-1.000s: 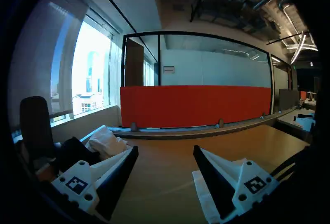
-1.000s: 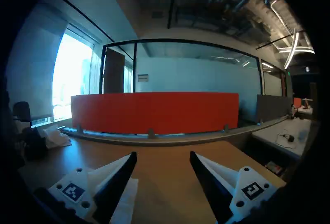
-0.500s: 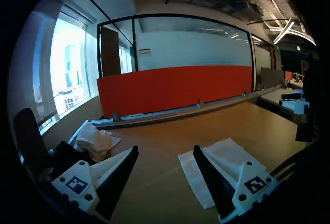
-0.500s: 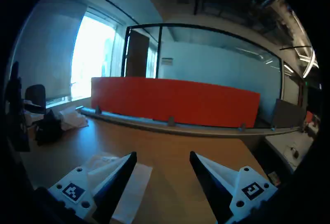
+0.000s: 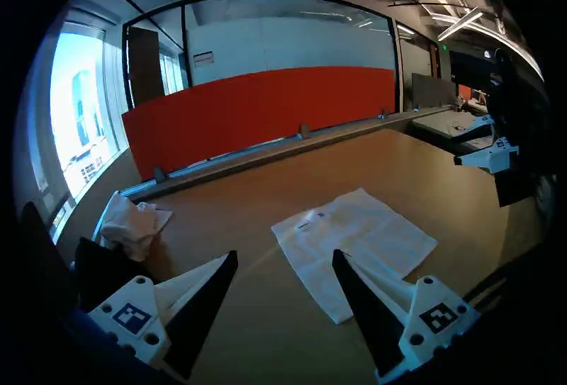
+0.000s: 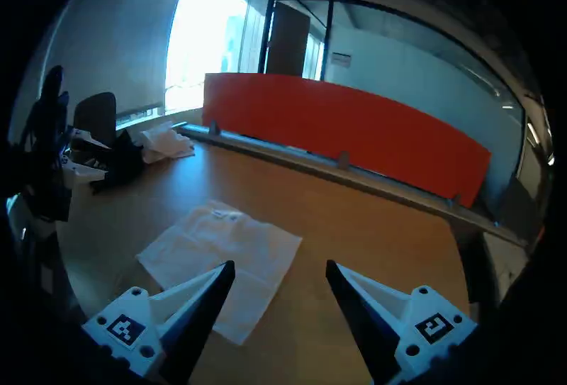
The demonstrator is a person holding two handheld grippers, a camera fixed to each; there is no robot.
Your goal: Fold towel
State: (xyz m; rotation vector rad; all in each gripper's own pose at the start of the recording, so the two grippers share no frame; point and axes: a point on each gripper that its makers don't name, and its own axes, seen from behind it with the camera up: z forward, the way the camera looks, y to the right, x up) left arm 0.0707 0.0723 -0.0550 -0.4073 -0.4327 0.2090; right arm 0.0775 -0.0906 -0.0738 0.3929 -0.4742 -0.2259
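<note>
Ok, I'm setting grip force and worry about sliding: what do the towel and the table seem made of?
The towel: thin white cloth, matte; it lies limp and flat with soft creases. The table: wood or wood-look laminate, I cannot tell which; warm brown, smooth, with a faint sheen.

Left gripper view: rides the left gripper point(image 5: 283, 253), above the table point(image 5: 283, 172), tilted down toward the red partition point(image 5: 262, 112), with the towel point(image 5: 354, 236) near, ahead-right. Right gripper view: rides the right gripper point(image 6: 279, 263), likewise tilted, towel near, ahead-left. Shared: towel, table, partition, crumpled cloth point(image 5: 131, 222).
</note>
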